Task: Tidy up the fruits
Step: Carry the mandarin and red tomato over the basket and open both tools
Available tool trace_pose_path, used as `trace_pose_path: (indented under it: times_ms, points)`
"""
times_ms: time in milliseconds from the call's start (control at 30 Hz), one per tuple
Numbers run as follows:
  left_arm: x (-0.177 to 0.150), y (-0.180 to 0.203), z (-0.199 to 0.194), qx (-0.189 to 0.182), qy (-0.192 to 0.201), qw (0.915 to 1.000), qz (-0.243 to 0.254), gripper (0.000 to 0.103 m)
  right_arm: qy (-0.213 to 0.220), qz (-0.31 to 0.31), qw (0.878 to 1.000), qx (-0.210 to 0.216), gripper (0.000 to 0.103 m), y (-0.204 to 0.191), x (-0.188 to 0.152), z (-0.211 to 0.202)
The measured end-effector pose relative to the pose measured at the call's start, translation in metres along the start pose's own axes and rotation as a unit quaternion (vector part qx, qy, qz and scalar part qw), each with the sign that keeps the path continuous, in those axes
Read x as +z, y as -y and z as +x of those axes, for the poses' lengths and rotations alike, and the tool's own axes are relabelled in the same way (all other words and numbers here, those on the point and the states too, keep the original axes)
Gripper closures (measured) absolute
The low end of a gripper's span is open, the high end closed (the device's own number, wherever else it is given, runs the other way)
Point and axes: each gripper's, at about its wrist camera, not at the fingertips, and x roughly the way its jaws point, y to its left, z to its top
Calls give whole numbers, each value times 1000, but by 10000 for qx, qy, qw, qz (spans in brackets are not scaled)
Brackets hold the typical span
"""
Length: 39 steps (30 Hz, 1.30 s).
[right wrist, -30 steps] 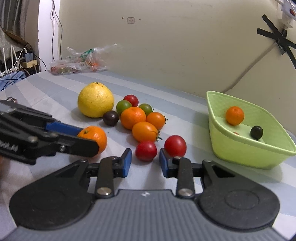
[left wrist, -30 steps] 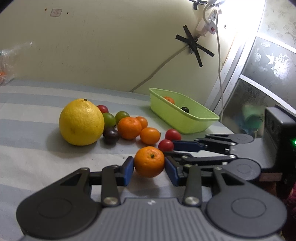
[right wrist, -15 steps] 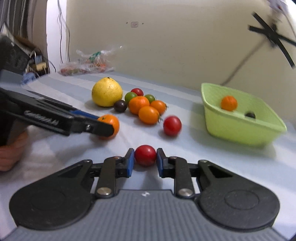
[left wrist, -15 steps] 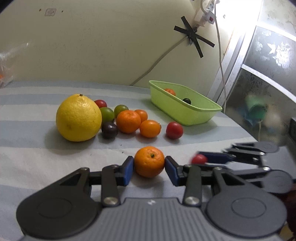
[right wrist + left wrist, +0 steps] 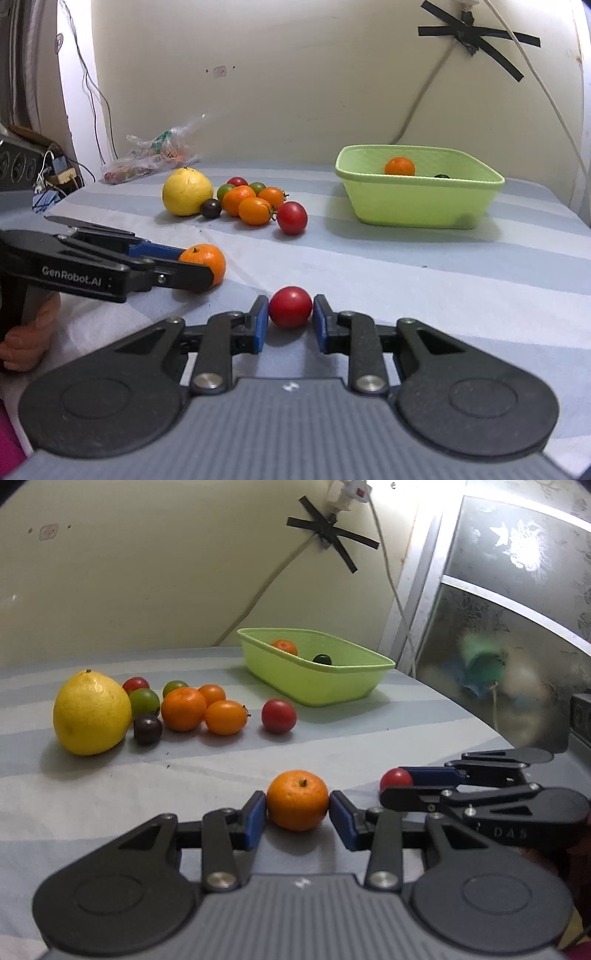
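Observation:
My left gripper (image 5: 297,810) is shut on an orange tangerine (image 5: 297,799), held near the striped cloth. My right gripper (image 5: 290,320) is shut on a small red tomato (image 5: 290,307); it also shows in the left wrist view (image 5: 396,778). The left gripper with its tangerine (image 5: 205,259) shows at left in the right wrist view. A green basket (image 5: 314,664) holds a tangerine (image 5: 284,647) and a dark fruit (image 5: 322,659). A pile of fruit lies on the cloth: a big yellow citrus (image 5: 91,713), tangerines, green, red and dark tomatoes, and a lone red tomato (image 5: 279,715).
A plastic bag (image 5: 155,155) lies at the far wall. A cable taped with black tape (image 5: 328,535) runs down the wall behind the basket. The table edge curves at the right, near a window frame (image 5: 417,602).
Both grippers have pulled back from the pile, each carrying its fruit. The right gripper closed on the red tomato about a second ago. The fruit pile and basket look farther away.

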Motion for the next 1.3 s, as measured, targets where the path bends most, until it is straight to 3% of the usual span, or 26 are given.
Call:
trace_pose_path:
  times_ms: [167, 400, 500, 633, 667, 733, 800, 900, 1033, 1133, 1300]
  points:
    - [0, 1, -1, 178, 46, 9998, 18, 46, -18, -153, 9999, 3, 64, -3, 0, 1]
    - [2, 11, 6, 210, 16, 9997, 154, 46, -12, -171, 9998, -61, 62, -4, -2, -2]
    - [2, 16, 8, 230, -22, 9993, 309, 50, -17, -122, 9999, -69, 58, -2, -4, -5]
    - [0, 19, 5, 351, 16, 9985, 422, 66, -27, -185, 9998, -122, 59, -6, -7, -8]
    - [0, 19, 3, 347, 24, 9984, 436, 66, -29, -233, 9996, -133, 60, -7, -8, -9]
    - [-1, 17, -2, 88, -14, 9995, 301, 66, -15, -323, 9993, -196, 74, -9, -11, -12]
    - [-2, 19, -7, -221, -36, 9995, 202, 66, -14, -284, 9995, -136, 75, -5, -12, -16]
    - [2, 28, -6, -294, -27, 9990, 332, 66, 52, -108, 9999, -54, 75, 8, -7, -19]
    - [30, 30, 8, -368, 11, 9990, 270, 66, 603, -232, 9972, -378, 75, 25, 15, -22]
    - [64, 33, 24, -235, 310, 9988, 309, 65, 1057, -133, 9922, -643, 75, 47, 38, -12]
    - [109, 38, 69, 48, 483, 9985, 252, 65, 1222, 257, 9868, -1028, 75, 89, 66, 24]
